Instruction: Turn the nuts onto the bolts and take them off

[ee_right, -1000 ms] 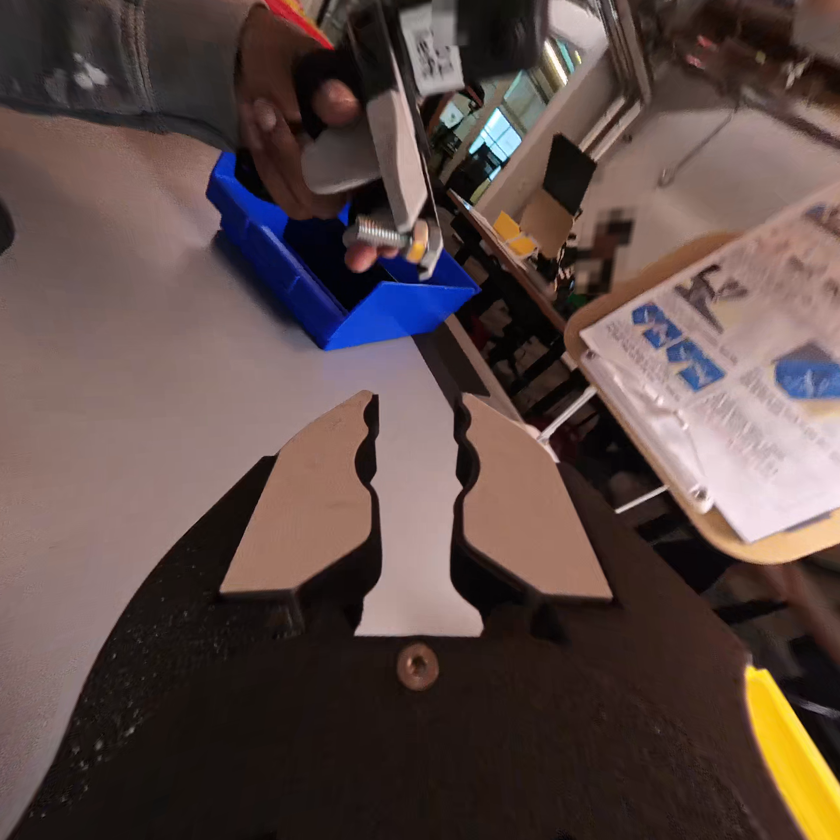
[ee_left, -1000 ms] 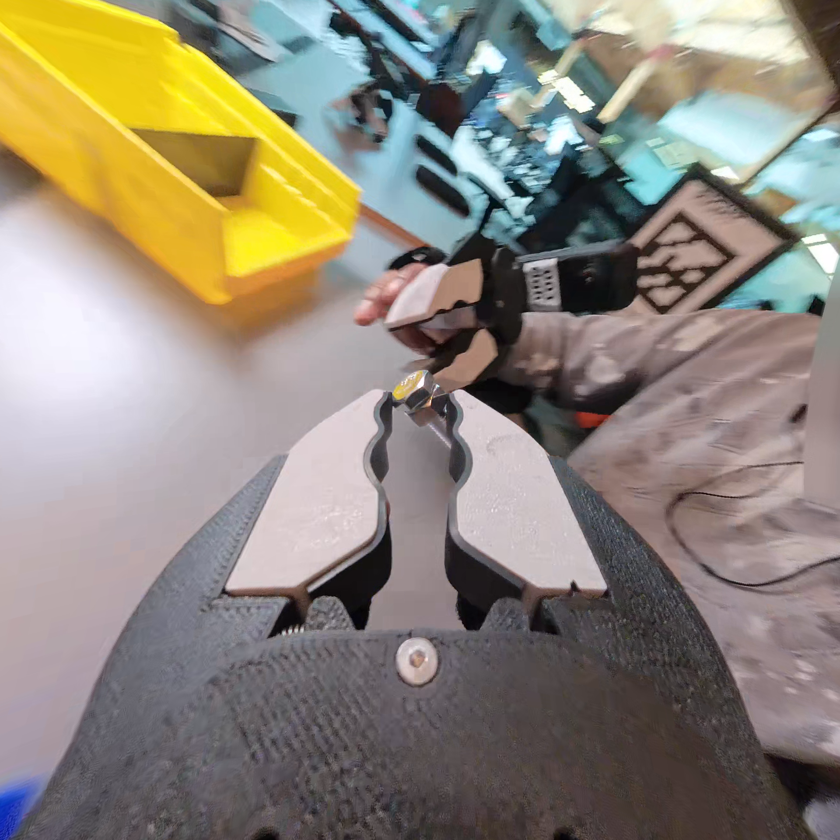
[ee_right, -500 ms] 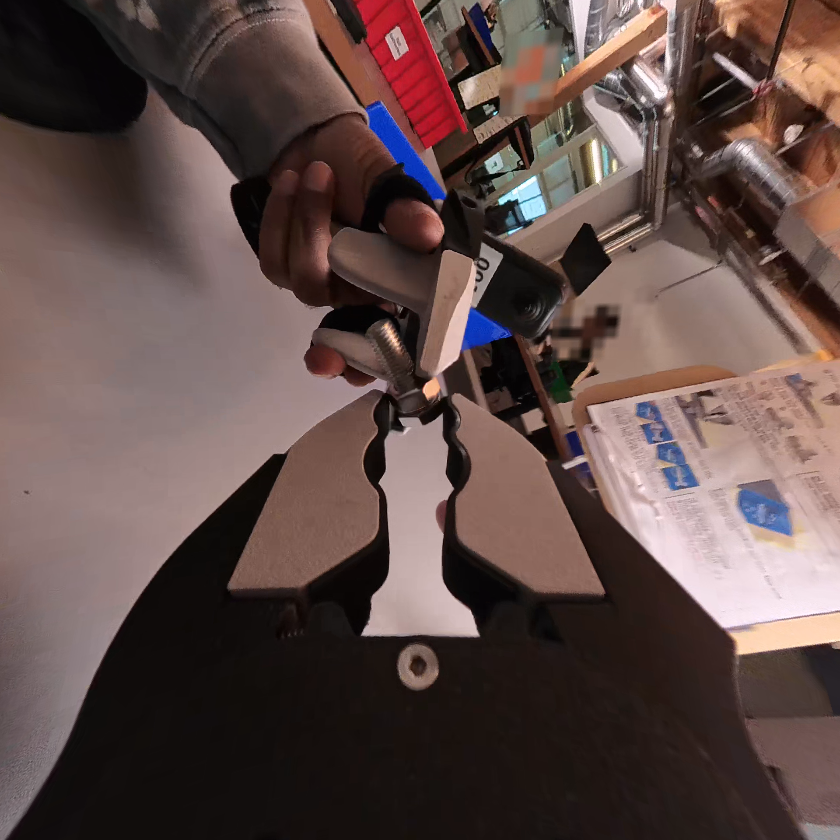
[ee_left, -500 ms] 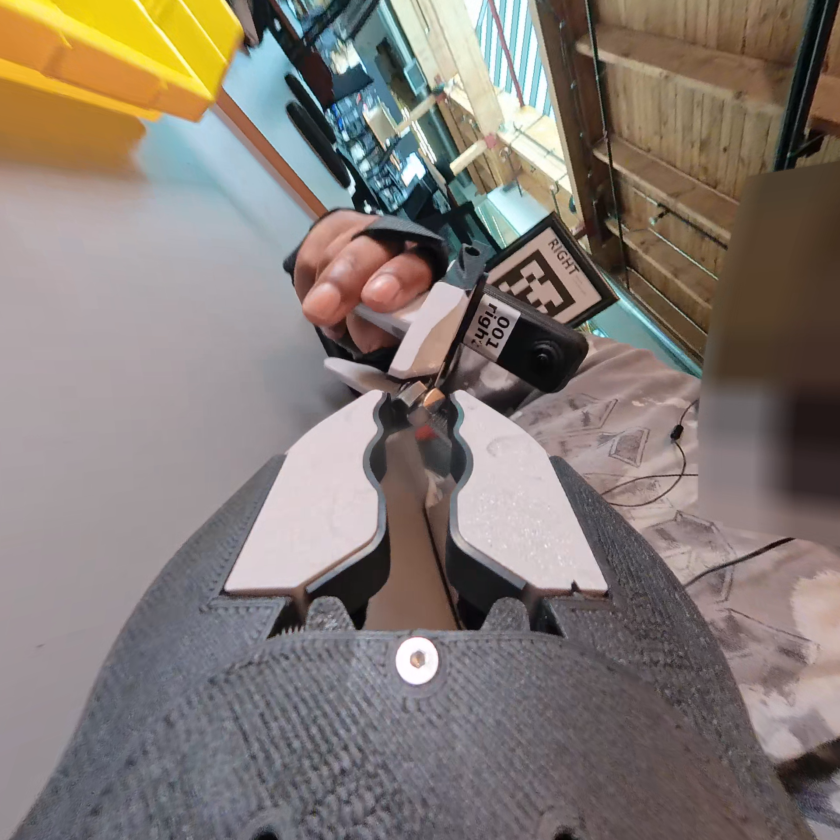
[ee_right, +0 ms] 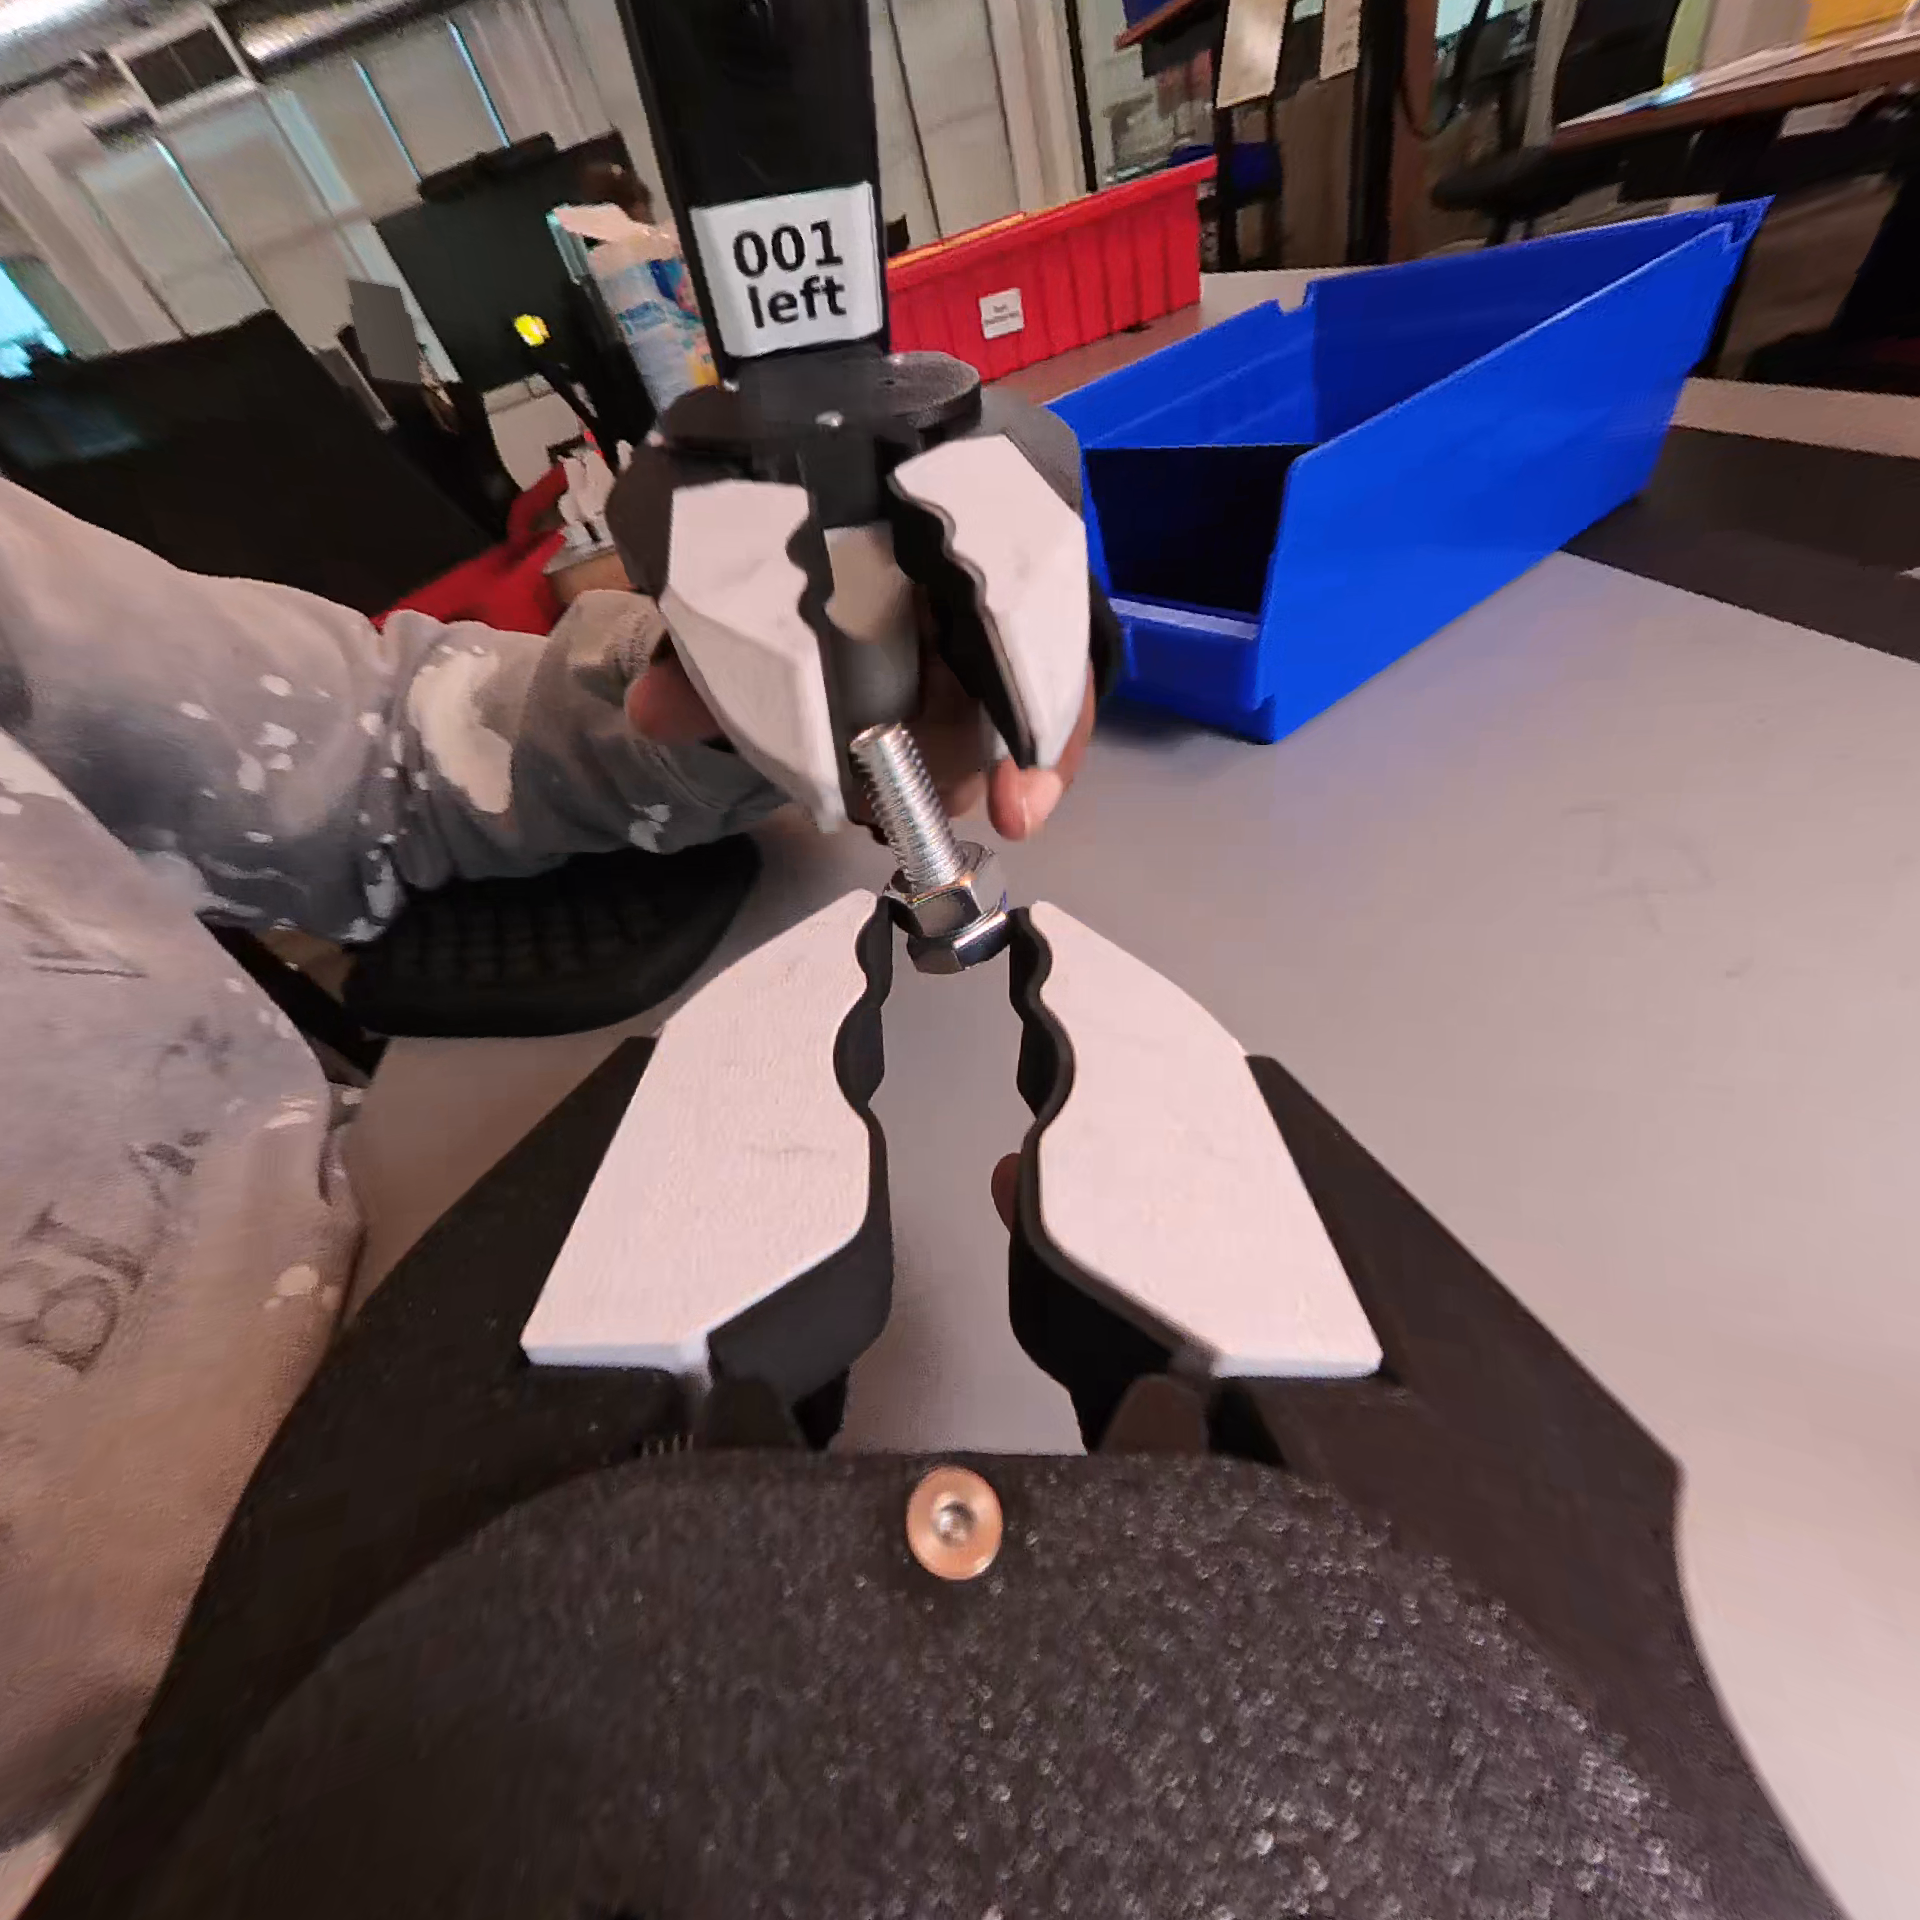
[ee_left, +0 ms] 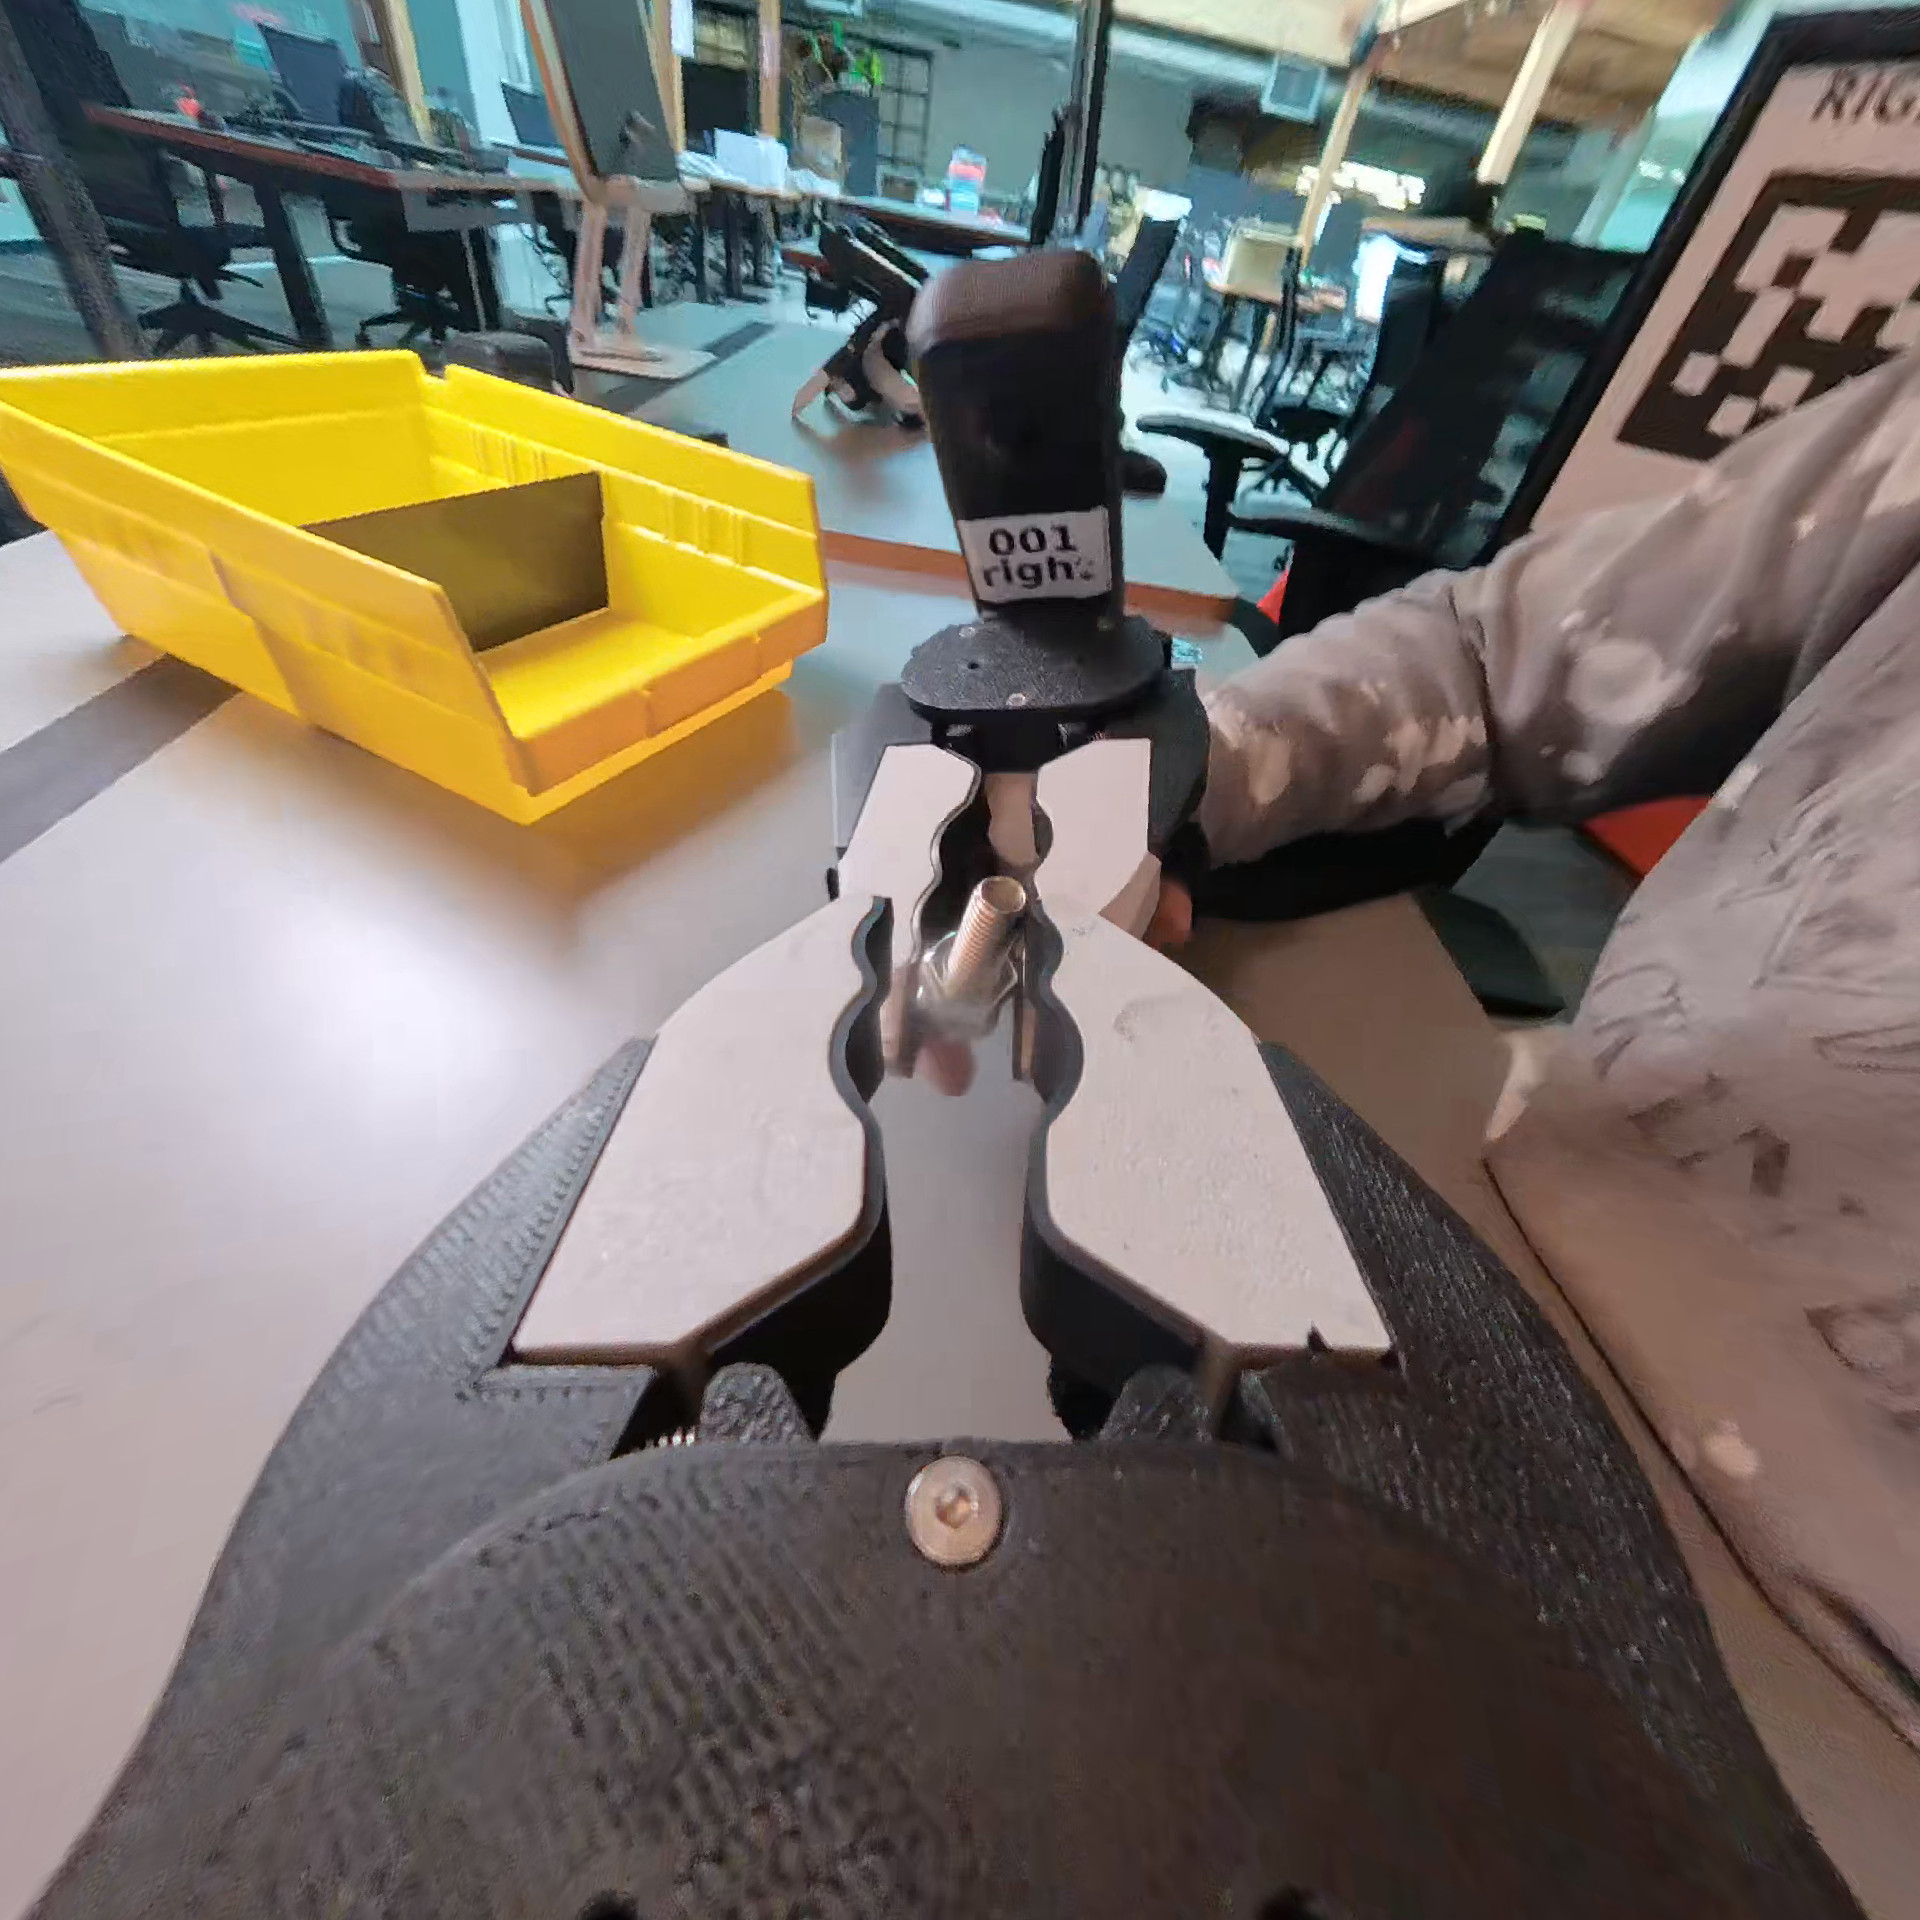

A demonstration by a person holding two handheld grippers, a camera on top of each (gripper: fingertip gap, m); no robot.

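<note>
Above the grey table [ee_right: 1455, 831], my two grippers meet tip to tip with a single bolt [ee_right: 906, 798] between them. From the right wrist view, my right gripper [ee_right: 948, 925] is clenched on the hex nut [ee_right: 951, 916], pinching it at the very tips of its fingers, and the threaded shank rises out of the nut toward the left gripper [ee_right: 914, 748] opposite. That left gripper grips the bolt's far end between its pale fingers [ee_right: 748, 644]; the bolt head itself is hidden inside them. From the left wrist view I see the same bolt [ee_left: 971, 961] held at the tips of my left gripper [ee_left: 956, 997], its shank pointing away at the right gripper [ee_left: 992, 831] beyond. A yellow bin [ee_left: 416, 582] sits on the table to the left of that view, and a blue bin [ee_right: 1455, 457] stands behind the bolt in the right one.
</note>
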